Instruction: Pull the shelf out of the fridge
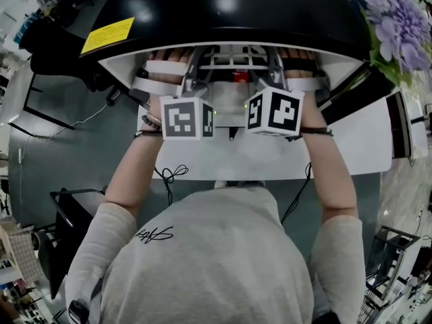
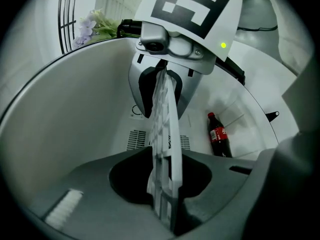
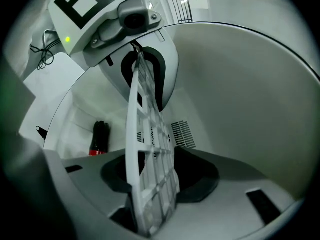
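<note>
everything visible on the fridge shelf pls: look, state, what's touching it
The shelf is a flat white grid of thin bars inside a solid rim, plastic by the look of it. Nothing shows on it. It sits within the white fridge cavity and appears edge-on in both gripper views. The left gripper and the right gripper each have their jaws closed on its rim, at separate spots. No other contact is visible.
</note>
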{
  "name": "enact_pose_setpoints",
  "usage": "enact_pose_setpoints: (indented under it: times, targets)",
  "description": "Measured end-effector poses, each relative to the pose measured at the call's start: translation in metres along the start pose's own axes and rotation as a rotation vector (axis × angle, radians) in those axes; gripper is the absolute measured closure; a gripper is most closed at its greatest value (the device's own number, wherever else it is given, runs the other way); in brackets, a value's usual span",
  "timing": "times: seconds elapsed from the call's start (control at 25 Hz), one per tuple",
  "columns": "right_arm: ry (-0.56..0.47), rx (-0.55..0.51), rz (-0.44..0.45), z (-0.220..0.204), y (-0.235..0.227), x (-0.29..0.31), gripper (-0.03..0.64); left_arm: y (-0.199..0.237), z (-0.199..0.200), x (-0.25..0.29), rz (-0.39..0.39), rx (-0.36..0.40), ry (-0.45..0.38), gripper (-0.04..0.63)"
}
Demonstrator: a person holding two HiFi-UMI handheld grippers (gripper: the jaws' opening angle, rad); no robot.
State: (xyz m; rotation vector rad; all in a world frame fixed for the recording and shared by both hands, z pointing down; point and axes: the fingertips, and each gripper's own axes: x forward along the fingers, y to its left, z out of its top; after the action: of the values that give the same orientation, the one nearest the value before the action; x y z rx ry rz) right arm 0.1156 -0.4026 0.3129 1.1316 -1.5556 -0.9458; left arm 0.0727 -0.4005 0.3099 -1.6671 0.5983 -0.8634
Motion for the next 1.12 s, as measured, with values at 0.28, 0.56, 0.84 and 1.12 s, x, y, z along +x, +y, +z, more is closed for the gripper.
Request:
enact_pose_setpoints:
  times: [0.28,0.56,0.84,1.12]
  targets:
    - [0.021,-0.101,-0.024,-0.0018,0.0043,0.0015,0.526,-0.0026,-0.0001,0.0006,0.002,-0.008,-0.006,0.551]
    - [0.026,-0.107,-0.043,-0.0028,0.003,0.002,0.546,-0.0032,0.0003,0.001,0.004,-0.011,-0.008,0.554]
    - [0.036,-0.093,-0.055,-0.0052,-0.0001,0.002,0.568,-0.0039,0.0011,0.0024,-0.005,-0.026,-0.007,0.554]
    - [0.036,-0.073,-0.035,-0.0044,0.003,-0.0043,0.568,-0.007,0.0041,-0.0028,-0.022,-0.042,-0.005,0.554]
